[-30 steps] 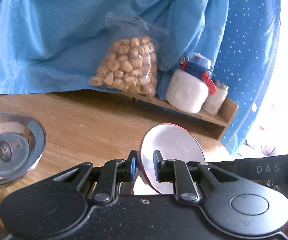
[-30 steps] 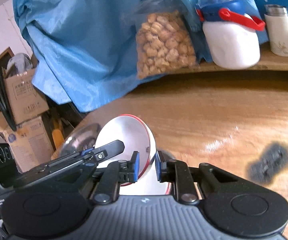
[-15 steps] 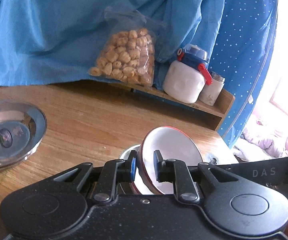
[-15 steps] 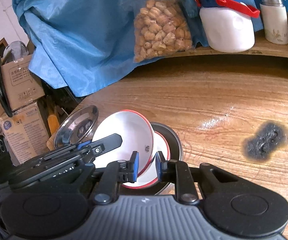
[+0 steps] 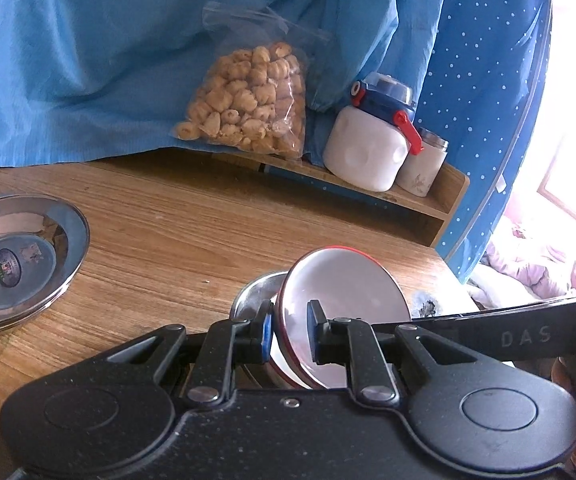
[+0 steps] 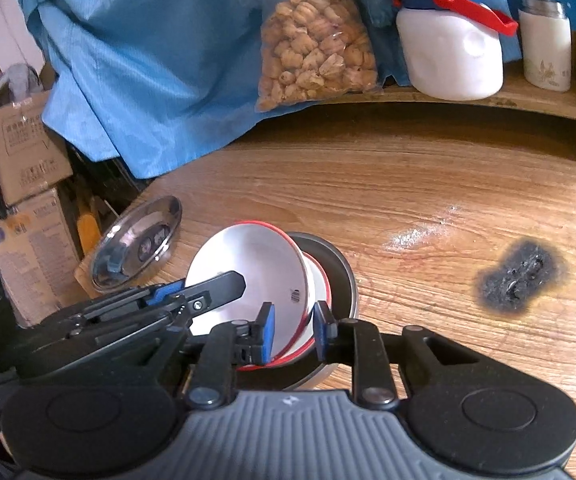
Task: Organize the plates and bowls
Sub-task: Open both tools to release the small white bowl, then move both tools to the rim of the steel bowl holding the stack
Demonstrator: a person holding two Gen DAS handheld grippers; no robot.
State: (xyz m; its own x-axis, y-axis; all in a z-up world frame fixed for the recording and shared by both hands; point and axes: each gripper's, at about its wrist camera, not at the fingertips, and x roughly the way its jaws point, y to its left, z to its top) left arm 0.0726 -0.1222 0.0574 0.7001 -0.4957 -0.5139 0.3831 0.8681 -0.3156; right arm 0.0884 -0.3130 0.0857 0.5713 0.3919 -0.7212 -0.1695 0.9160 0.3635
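Note:
A white bowl with a red rim (image 5: 343, 292) (image 6: 256, 268) is tilted on edge over a second red-rimmed white bowl (image 6: 319, 286), which sits in a steel bowl (image 6: 337, 268) (image 5: 254, 294) on the wooden table. My left gripper (image 5: 288, 334) is shut on the tilted bowl's rim on one side. My right gripper (image 6: 291, 334) is shut on its rim on the other side. A steel plate (image 5: 20, 256) (image 6: 136, 246) lies at the table's left edge.
A low wooden shelf (image 5: 419, 196) at the back holds a bag of snacks (image 5: 248, 100), a white jug with a red handle (image 5: 371, 148) and a small flask (image 5: 423, 160). Blue cloth (image 5: 88, 60) hangs behind. A burn mark (image 6: 521, 276) is on the table's right side. Cardboard boxes (image 6: 28, 152) stand beyond the left edge.
Both grippers have pulled back and lowered the tilted bowl onto the stacked bowls, which have come into view beneath it. Both still grip it.

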